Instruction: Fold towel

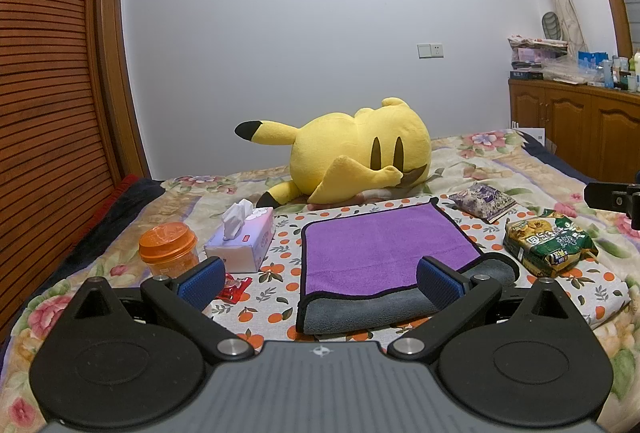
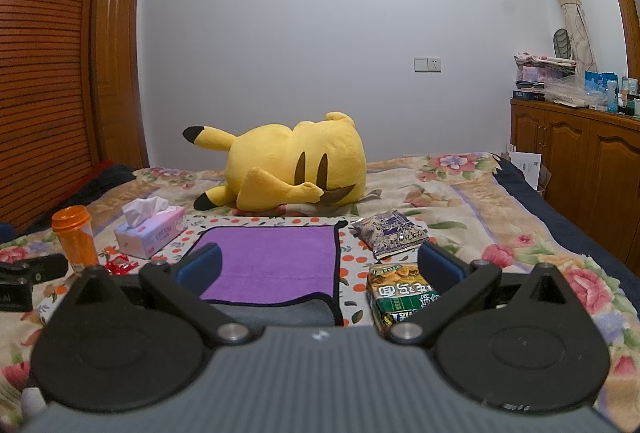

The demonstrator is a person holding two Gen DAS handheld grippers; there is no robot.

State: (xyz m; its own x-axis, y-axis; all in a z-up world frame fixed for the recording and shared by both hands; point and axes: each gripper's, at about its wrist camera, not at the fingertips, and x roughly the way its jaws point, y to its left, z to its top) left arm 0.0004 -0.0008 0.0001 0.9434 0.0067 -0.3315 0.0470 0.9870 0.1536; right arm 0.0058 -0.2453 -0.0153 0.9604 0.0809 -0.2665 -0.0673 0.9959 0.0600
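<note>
The towel [image 1: 384, 253] lies on the orange-print cloth [image 1: 280, 273] spread over the near part of the bed [image 1: 500, 169]. It is plush microfibre, purple on top with a dark bound edge, and its near edge is turned over to show a grey underside, so it looks folded once into a rough rectangle.

The left gripper [image 1: 320, 279] hangs just above the towel's near edge, blue ribbed pads [image 1: 202, 283] spread wide, clasping nothing. The right gripper [image 2: 320, 267] is spread just as wide and empty too, over the towel's near right corner and the green snack bag [image 2: 400, 297].

That crinkly green bag carries printed characters I cannot read. Beyond it, off the towel's far right corner, lies a purple patterned packet [image 2: 388, 235]. To the left stands a soft pink tissue box [image 2: 152, 235] marked "COTTON", a tissue poking up, and an orange lidded plastic jar [image 2: 74, 241]; a small red wrapper [image 2: 120, 267] sits on the cloth near them.

Toward the far edge of the floral bedspread, a yellow plush toy [image 1: 360, 157] lies on its side.
</note>
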